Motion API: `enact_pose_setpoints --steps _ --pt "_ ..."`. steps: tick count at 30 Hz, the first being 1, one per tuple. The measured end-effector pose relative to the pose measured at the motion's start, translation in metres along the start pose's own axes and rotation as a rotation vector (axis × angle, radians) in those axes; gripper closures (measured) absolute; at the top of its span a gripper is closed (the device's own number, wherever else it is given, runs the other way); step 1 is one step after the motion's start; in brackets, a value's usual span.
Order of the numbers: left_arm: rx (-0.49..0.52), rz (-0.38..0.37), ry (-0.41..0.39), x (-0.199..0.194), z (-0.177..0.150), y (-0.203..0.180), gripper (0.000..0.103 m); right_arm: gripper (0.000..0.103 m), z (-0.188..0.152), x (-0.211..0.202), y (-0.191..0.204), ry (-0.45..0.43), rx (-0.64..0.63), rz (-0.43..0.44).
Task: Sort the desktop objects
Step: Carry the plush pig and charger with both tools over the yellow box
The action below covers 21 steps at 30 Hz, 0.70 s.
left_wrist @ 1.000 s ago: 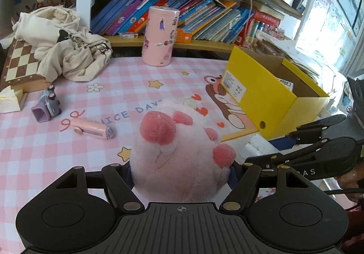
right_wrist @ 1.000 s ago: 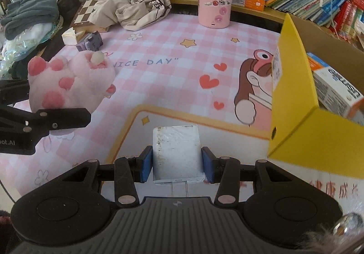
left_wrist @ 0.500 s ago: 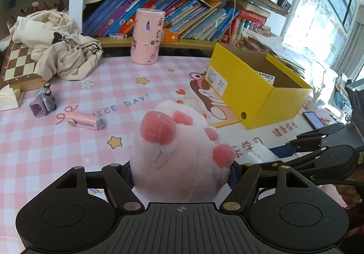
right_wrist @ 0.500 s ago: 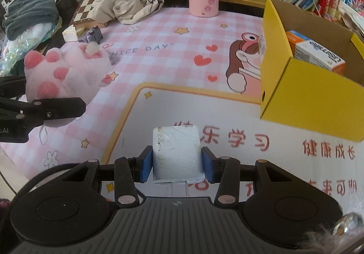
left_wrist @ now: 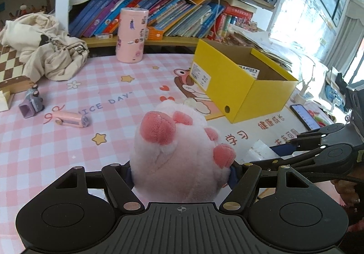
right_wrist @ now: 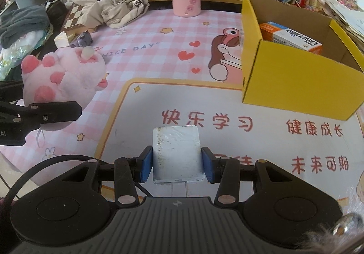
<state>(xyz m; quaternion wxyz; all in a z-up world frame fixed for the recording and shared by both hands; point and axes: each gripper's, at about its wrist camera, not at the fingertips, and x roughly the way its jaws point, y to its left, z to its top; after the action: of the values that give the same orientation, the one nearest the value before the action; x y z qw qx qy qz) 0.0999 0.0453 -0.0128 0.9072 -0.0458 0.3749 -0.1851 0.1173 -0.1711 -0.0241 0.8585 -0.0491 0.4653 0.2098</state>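
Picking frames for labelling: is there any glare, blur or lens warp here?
Left wrist view: the window at the right is blown out white, and the shelf bows with fisheye curve. Right wrist view: evenly lit and sharp on the white charger, with the yellow box edges bent.

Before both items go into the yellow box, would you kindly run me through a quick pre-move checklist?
1. Left gripper clamped on the fluffy pink paw-shaped plush toy: ok.
2. Right gripper clamped on the white rectangular charger block: ok.
3. Open yellow cardboard box upright, top uncovered: ok.
4. Room inside the box beside the orange and white carton: ok, bare floor shows.
5. Both items raised off the pink checked mat: cannot tell.
6. The two grippers apart from each other: ok.
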Motion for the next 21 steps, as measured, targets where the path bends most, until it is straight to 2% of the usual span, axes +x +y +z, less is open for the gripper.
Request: enact_pose_setpoints --steps 10,21 --pt "0.052 -0.062 0.013 0.012 0.006 -0.017 0.031 0.061 -0.013 -0.012 -0.017 -0.013 0.056 -0.049" --pt "0.157 -0.175 0.042 0.037 0.017 -0.052 0.031 0.061 -0.037 -0.034 -0.048 -0.039 0.176 -0.142"
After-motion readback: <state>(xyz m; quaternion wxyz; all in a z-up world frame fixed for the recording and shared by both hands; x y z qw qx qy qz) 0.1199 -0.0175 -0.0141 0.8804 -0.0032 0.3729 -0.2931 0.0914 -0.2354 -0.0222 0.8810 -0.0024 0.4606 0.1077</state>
